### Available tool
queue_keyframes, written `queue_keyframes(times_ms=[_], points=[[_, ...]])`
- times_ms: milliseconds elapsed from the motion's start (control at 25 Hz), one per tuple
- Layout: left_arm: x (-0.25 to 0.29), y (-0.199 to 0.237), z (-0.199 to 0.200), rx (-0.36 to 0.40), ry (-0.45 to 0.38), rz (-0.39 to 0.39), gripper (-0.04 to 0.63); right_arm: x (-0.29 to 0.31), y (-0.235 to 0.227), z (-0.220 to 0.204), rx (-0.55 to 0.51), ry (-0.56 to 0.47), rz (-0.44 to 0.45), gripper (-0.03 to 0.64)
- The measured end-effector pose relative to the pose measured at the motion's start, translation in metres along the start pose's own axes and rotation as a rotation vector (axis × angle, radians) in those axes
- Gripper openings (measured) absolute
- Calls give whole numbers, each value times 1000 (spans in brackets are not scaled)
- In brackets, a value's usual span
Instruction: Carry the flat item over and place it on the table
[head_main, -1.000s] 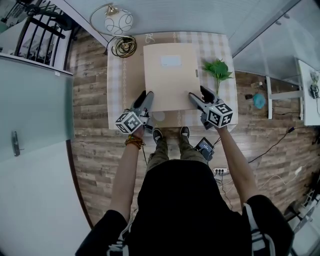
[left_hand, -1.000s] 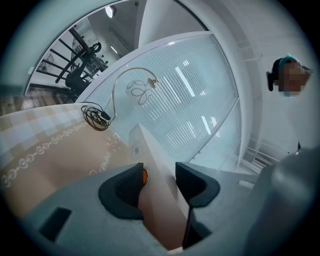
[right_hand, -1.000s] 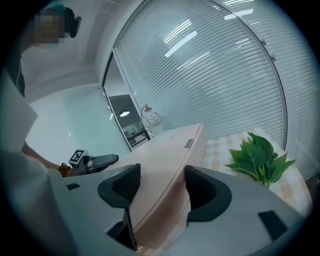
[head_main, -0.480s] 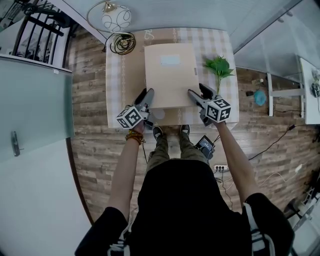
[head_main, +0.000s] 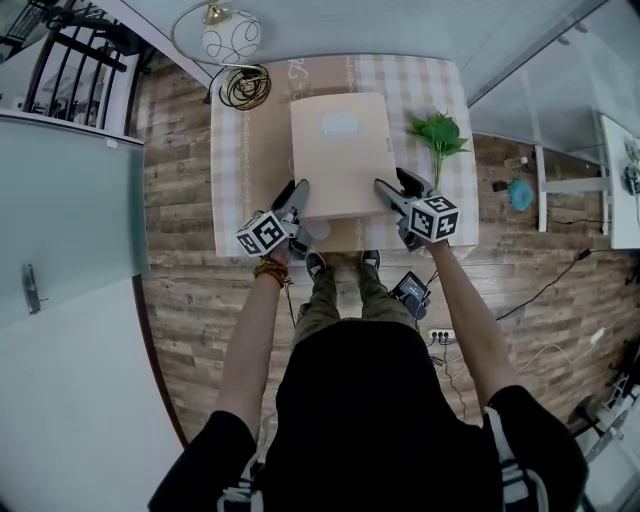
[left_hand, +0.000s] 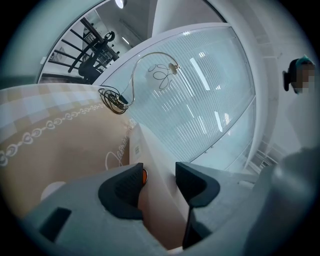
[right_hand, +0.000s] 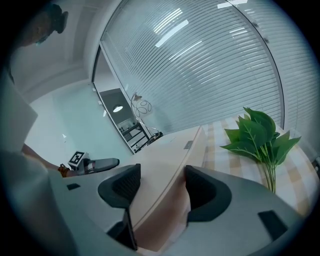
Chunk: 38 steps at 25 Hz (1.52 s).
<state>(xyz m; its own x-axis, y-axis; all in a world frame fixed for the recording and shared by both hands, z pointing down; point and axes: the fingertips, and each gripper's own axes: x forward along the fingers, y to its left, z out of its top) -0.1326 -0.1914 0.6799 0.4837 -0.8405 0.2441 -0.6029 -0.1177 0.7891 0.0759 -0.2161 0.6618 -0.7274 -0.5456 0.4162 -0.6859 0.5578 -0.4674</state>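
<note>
Board lowered, both arms extended forward

Flat panel: plain beige. My left gripper and right gripper: grey, black jaws, black-and-white marker cubes. Tablecloth: beige-and-white check. Plant: green.

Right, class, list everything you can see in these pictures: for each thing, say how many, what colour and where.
flat box: one, beige, over the table's middle
table: one, beige-and-white checked cloth, in front of the person
plant: one, green, table's right side
cable: one coil, dark, table's far left corner
lamp: one, white with a metal loop, beyond that corner
floor: brown wood, all around
left gripper: one, grey, shut on the box's near left edge
right gripper: one, grey, shut on its near right edge
</note>
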Motion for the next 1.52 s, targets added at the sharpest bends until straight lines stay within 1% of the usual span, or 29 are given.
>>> queue_keyframes(times_ms=[200,720,880,1000,1120,1320,1520], points=[[-2,10,-10,-15,20,23,204,3,-3,-10,-1,34,-1,259],[-2,19,-23,-1,71,52,204,7,-8,-34,1,104,-7,259],[-5,32,-28,14,92,89,206,9,-7,-41,-1,130,-11,258],[-4,31,-30,12,104,80,206,10,-7,-47,-3,145,-5,254],[-2,35,-31,23,119,89,206,12,-10,-51,-3,157,-7,253],[-2,40,-37,19,131,101,206,14,-12,-62,-40,209,-3,252],[-3,40,-37,39,135,118,206,15,-13,-66,-57,225,-7,252]])
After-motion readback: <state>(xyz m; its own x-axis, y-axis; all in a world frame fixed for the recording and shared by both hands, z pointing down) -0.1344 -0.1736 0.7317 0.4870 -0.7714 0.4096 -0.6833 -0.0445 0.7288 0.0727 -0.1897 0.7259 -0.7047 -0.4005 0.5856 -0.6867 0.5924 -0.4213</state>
